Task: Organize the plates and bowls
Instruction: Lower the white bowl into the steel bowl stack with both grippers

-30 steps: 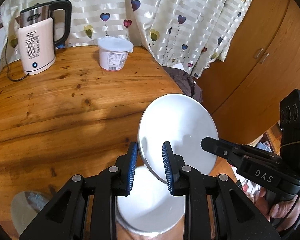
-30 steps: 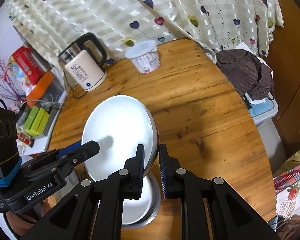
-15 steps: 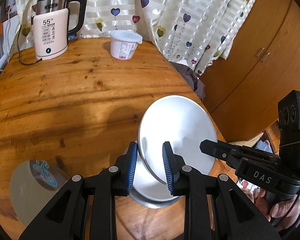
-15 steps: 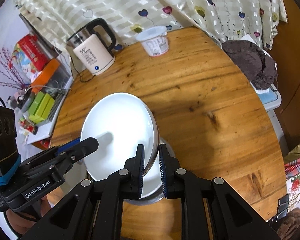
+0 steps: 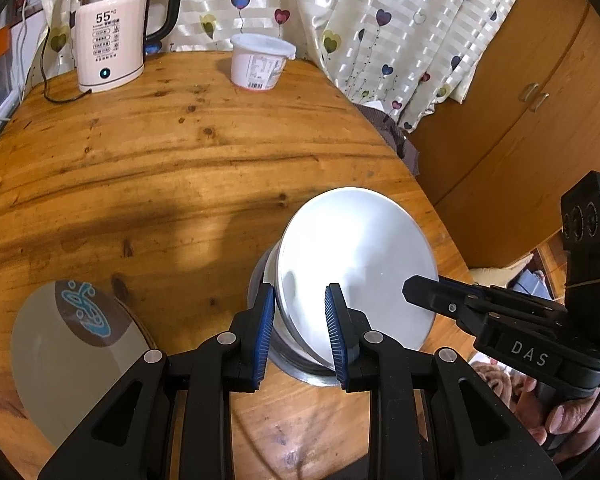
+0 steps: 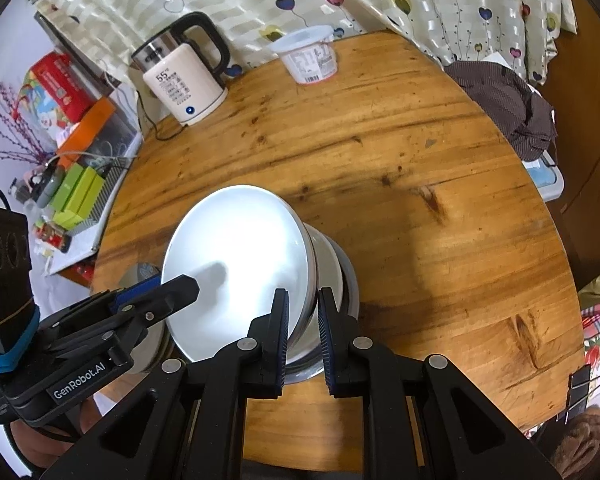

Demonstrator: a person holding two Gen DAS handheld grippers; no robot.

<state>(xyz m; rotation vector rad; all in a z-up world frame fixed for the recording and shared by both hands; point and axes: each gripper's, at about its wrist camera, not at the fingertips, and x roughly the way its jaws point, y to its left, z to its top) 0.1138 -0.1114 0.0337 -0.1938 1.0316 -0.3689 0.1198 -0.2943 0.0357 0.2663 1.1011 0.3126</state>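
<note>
Coming down since a second ago toward the table's [image 5: 180, 152] near right edge, tilted white bowl [image 5: 360, 272] now nesting over the stack of bowls [image 5: 300, 368] there. Gripping opposite rims: left gripper [image 5: 300, 328] partly closed, right gripper [image 6: 303, 322] nearly shut. Stacking now; next, levelling, seating, releasing. Waiting at the near left edge, patterned plate [image 5: 72, 352]; standing at the far edge, kettle [image 5: 112, 40] and tub [image 5: 260, 60].

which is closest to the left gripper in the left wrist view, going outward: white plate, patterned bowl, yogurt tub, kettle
From the left gripper:
1. White plate, its rim between the fingers.
2. Patterned bowl, low on the left at the table's near edge.
3 and 4. Yogurt tub, far centre, and kettle, far left: both at the table's far edge, too close to call.
</note>
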